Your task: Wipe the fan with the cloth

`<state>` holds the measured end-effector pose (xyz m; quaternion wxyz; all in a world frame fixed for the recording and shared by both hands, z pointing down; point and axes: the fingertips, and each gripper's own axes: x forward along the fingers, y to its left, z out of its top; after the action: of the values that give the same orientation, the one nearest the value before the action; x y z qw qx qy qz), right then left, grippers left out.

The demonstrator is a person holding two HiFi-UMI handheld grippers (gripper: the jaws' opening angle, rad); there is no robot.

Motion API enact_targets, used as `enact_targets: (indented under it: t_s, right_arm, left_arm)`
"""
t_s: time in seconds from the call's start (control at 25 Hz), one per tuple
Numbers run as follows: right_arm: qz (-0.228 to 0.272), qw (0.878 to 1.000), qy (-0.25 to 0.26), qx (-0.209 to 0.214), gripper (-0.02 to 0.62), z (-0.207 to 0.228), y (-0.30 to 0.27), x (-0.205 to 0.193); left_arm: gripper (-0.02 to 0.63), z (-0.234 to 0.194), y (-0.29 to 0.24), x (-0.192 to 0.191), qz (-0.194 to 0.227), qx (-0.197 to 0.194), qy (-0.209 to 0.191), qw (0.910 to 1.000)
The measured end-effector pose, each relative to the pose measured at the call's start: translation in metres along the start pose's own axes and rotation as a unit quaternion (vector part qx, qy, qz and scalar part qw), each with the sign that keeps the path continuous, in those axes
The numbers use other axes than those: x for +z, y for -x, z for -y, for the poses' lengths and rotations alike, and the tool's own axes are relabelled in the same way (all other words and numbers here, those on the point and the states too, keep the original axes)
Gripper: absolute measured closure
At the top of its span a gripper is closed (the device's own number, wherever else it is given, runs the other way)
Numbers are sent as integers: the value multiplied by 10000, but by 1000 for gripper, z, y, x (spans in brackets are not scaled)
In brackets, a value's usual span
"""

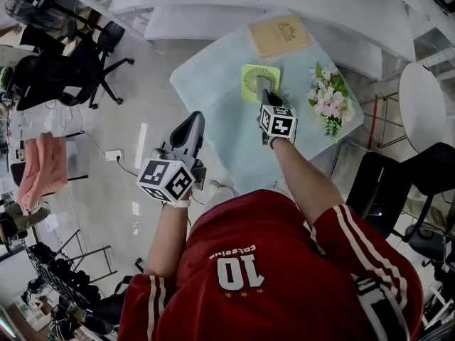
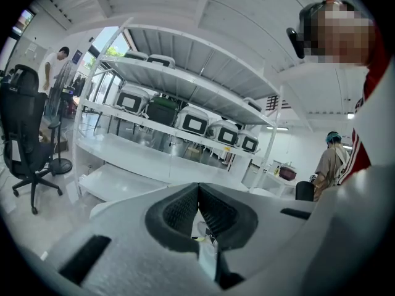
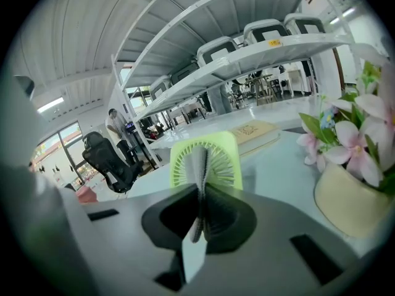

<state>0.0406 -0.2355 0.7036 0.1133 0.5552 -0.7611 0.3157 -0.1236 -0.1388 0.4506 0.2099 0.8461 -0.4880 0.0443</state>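
Fan [image 1: 257, 79] on table [image 1: 213, 94], R gripper [image 1: 265, 95] closed over it; L gripper [image 1: 193, 121] closed aside

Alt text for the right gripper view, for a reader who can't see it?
The right gripper, jaws shut and empty, points at a light green square fan on a pale table. A tan book lies behind the fan, and a pot of pink flowers stands at the right.

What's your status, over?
Left gripper shut, empty, off the table. Right gripper shut on thin grey cloth, at the green fan. Flowers nearby, not blocking.
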Motion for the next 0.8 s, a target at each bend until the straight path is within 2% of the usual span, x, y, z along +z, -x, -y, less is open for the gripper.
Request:
enact_targets:
  t_s: [0.8]
  right_arm:
    - [13,9999,-15,-107,584,20,9,2]
  left_arm:
    - [604,12,-8,-2,4,-91,-17,10000]
